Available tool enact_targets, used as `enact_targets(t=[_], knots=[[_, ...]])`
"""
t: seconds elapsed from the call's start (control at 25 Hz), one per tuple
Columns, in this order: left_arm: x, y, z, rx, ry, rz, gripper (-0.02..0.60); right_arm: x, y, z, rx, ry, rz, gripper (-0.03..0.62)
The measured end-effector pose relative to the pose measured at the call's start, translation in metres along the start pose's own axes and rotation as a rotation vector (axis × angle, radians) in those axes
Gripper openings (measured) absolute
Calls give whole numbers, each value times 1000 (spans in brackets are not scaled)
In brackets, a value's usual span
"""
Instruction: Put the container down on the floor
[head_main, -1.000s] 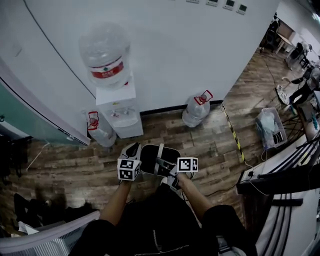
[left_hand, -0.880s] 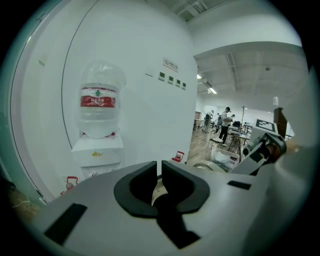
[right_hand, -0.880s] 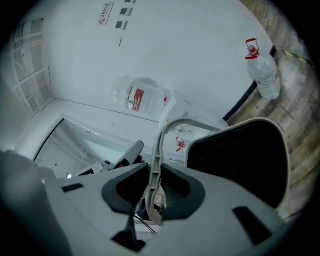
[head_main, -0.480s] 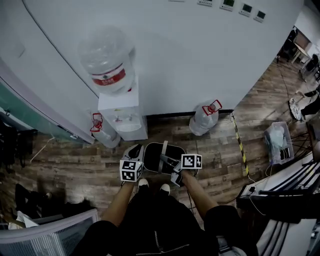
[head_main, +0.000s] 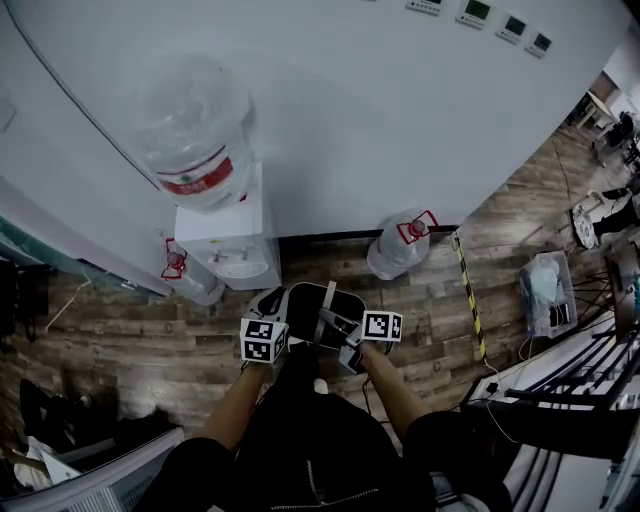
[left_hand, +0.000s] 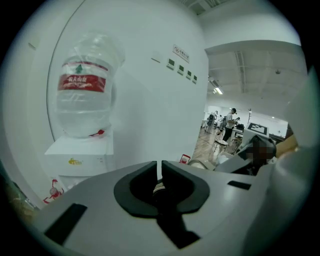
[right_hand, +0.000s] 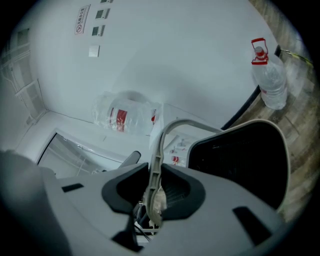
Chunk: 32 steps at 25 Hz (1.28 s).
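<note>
A black container (head_main: 312, 310) with a grey bail handle (head_main: 327, 303) hangs in front of the person, above the wood floor (head_main: 130, 340). My right gripper (head_main: 343, 333) is shut on that handle; in the right gripper view the handle (right_hand: 161, 140) runs up between the jaws of the right gripper (right_hand: 154, 181), with the container's dark body (right_hand: 245, 160) to the right. My left gripper (head_main: 268, 302) sits at the container's left edge. In the left gripper view its jaws (left_hand: 160, 172) are nearly together with only a thin slit, and no container shows between them.
A white water dispenser (head_main: 228, 240) with a big bottle (head_main: 190, 140) stands against the wall ahead. Water jugs sit on the floor to the right (head_main: 400, 245) and left (head_main: 185, 278). Yellow-black tape (head_main: 468, 300), cables and desks (head_main: 560, 400) lie to the right, a chair (head_main: 90, 480) at lower left.
The person has shifted a little, so the dispenser and jugs slide in view. Both grippers and the container keep their places relative to each other, and the hold on the handle is unchanged.
</note>
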<state>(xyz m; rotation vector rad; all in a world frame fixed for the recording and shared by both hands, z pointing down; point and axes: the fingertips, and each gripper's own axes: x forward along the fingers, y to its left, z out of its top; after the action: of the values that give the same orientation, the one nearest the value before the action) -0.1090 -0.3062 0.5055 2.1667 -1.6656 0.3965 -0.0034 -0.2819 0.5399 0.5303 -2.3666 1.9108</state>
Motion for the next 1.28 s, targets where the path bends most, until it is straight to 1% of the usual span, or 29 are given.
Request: enact_targets(t=[0.16, 0.32, 0.44, 0.56, 0.68, 0.88, 1.08, 1.2, 1.28], knots=[[34, 12, 13, 12, 11, -28, 40, 9, -6, 32, -13, -3, 7, 87], [62, 22, 29, 18, 25, -51, 40, 17, -11, 68, -24, -11, -8, 87], [75, 29, 42, 13, 14, -45, 40, 23, -14, 89, -41, 0, -22, 87], [90, 29, 43, 12, 32, -40, 40, 25, -18, 110, -47, 14, -24, 87], [106, 28, 53, 2, 37, -23, 40, 29, -19, 131, -57, 40, -17, 87], [120, 18, 62, -30, 19, 54, 40, 26, -31, 150, -50, 92, 2, 87], [127, 19, 63, -79, -3, 185, 40, 24, -48, 163, -46, 181, 27, 87], [128, 18, 56, -102, -10, 249, 40, 27, -62, 165, -61, 244, 29, 87], [132, 17, 48, -110, -7, 271, 40, 32, -73, 166, -69, 273, 18, 86]])
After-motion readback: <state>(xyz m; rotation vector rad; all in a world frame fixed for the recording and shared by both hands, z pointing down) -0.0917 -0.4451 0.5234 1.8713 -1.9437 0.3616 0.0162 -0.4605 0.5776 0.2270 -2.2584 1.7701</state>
